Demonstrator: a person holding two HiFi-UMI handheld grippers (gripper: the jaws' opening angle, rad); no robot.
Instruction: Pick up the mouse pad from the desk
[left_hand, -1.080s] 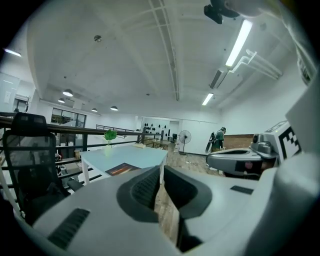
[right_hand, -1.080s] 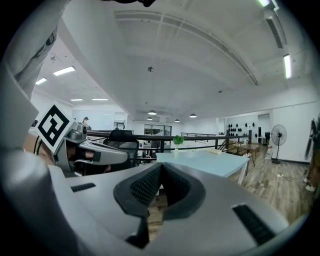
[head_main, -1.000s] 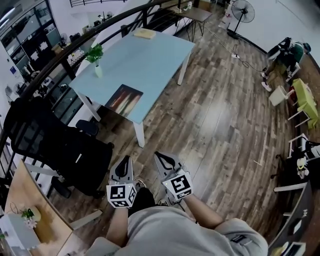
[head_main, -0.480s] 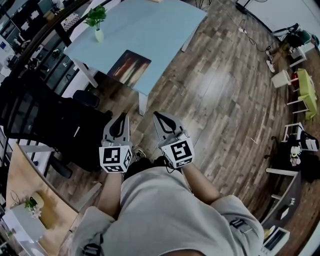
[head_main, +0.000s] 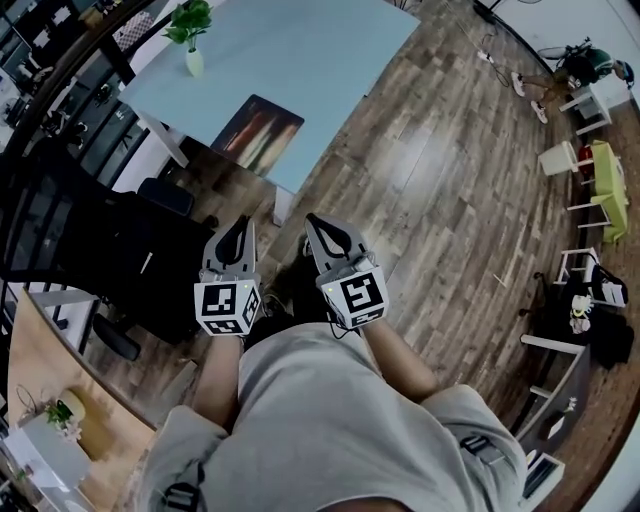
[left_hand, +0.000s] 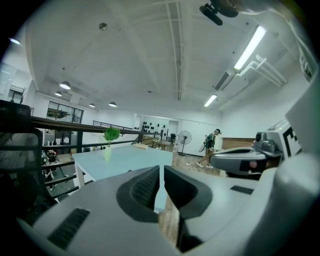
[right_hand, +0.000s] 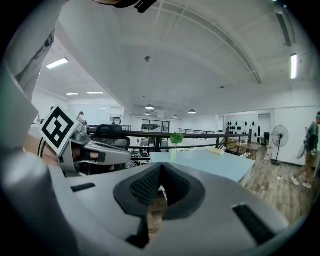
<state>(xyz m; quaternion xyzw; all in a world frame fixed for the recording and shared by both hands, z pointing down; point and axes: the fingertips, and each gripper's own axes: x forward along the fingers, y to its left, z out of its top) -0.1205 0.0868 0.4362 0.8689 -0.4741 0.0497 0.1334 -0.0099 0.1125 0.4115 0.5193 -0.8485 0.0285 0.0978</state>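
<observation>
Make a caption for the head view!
Left hand-held gripper, right hand-held gripper, both aimed at mouse pad on desk.

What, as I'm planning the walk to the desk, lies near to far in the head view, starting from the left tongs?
Left tongs → mouse pad → plant

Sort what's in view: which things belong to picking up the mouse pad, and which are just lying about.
Job in hand: mouse pad; desk under it; left tongs and right tongs, both shut and empty.

Lying about: potted plant on the desk; black office chair; standing fan.
</observation>
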